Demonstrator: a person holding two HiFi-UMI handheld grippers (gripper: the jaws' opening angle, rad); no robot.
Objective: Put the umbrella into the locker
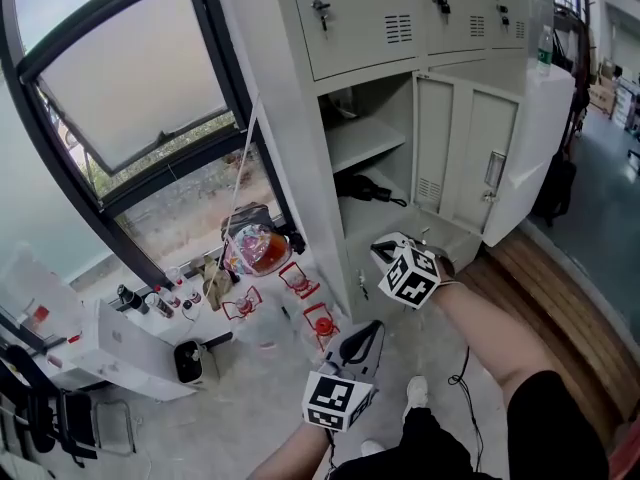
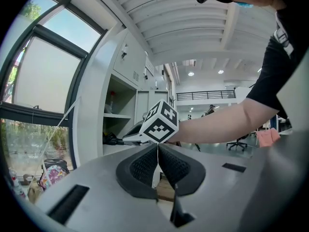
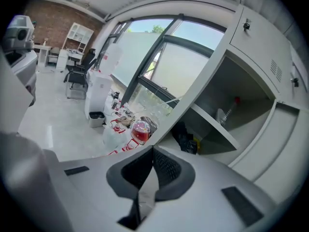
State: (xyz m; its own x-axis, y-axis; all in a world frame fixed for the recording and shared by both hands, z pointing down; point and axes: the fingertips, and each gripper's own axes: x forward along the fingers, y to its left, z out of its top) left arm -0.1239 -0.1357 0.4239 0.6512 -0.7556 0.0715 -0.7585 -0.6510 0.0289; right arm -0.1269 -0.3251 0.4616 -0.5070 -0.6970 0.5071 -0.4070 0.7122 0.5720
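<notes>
Left gripper [image 2: 158, 153] nearest, jaws pressed together, nothing held. Right gripper [image 3: 153, 154] ahead, likewise closed and empty, nearer the locker [image 1: 300, 118]. Black umbrella [image 1: 365, 188] beyond it, already inside below the shelf [image 1: 365, 140], long axis crosswise, handle toward the open door [image 1: 520, 148]

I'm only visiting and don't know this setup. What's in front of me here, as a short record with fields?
Locker: one compartment open, its door swung out to the right
Shelf: inside the open compartment, partway up
Umbrella: black, folded, lying inside the compartment below the shelf
Left gripper: jaws together, nothing between them
Right gripper: jaws together, nothing between them, held in front of the open compartment
Task state: umbrella already in the locker, door not closed
</notes>
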